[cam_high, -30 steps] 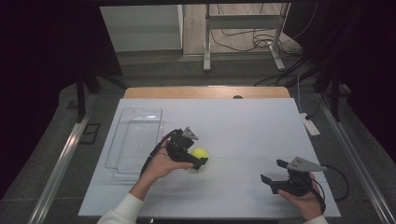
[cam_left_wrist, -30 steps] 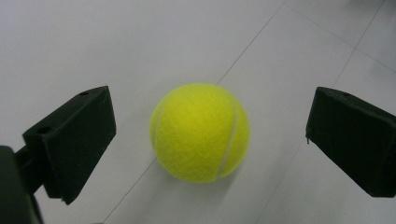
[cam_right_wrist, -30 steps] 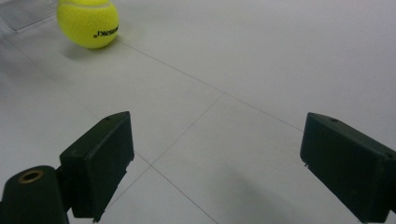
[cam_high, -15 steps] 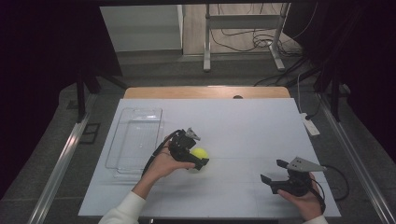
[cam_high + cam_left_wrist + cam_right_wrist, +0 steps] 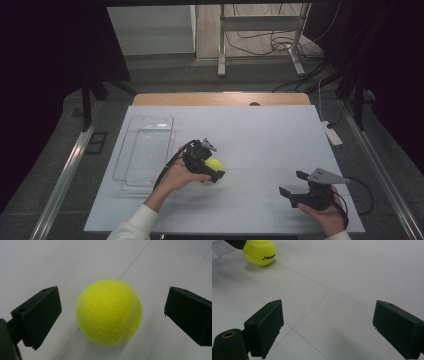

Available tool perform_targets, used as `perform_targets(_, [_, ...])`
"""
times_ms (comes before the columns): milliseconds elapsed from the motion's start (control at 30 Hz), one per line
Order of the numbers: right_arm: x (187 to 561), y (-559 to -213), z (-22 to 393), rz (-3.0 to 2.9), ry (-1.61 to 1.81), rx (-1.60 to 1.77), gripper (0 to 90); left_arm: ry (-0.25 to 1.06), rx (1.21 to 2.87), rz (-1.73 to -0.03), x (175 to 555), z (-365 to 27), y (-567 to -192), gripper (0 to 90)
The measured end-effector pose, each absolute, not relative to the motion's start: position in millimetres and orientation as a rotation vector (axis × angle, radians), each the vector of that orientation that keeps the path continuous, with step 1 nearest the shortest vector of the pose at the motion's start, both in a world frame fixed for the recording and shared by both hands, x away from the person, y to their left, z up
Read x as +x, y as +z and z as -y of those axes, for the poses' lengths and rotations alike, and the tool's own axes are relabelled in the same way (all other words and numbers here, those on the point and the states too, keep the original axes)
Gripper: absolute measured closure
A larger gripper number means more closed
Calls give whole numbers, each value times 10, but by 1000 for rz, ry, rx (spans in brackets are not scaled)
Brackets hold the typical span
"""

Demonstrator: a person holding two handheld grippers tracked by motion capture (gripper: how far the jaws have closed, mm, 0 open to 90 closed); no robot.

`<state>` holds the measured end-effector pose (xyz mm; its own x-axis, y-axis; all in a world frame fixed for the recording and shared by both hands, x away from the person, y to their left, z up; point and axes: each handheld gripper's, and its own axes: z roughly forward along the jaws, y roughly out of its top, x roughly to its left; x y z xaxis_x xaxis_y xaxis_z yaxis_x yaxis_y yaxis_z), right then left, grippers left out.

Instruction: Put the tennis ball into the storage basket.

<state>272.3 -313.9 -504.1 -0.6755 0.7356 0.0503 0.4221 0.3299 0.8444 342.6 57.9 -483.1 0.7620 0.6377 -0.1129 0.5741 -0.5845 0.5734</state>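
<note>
White table (image 5: 260,135), dark rm

A white table (image 5: 260,130) is standing in the middle of the room, thin seams running across its top and a strip of wood (image 5: 215,98) showing along its far edge. Grey floor (image 5: 65,150) is surrounding it. Beyond, a metal stand (image 5: 260,30) is rising over loose cables (image 5: 265,42) lying on lighter flooring. Darkness is swallowing both sides, while light is falling on the tabletop.
</note>
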Motion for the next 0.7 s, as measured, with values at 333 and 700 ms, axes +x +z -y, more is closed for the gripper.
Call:
perform_targets(333, [2723, -5041, 3139, -2259, 1277, 1029, 99, 134, 2383, -919, 3461, -537, -4908, 19])
perform_targets(700, [2722, -5040, 3140, -2259, 1278, 1028, 98, 119, 2408, -929, 3483, -506, -4987, 19])
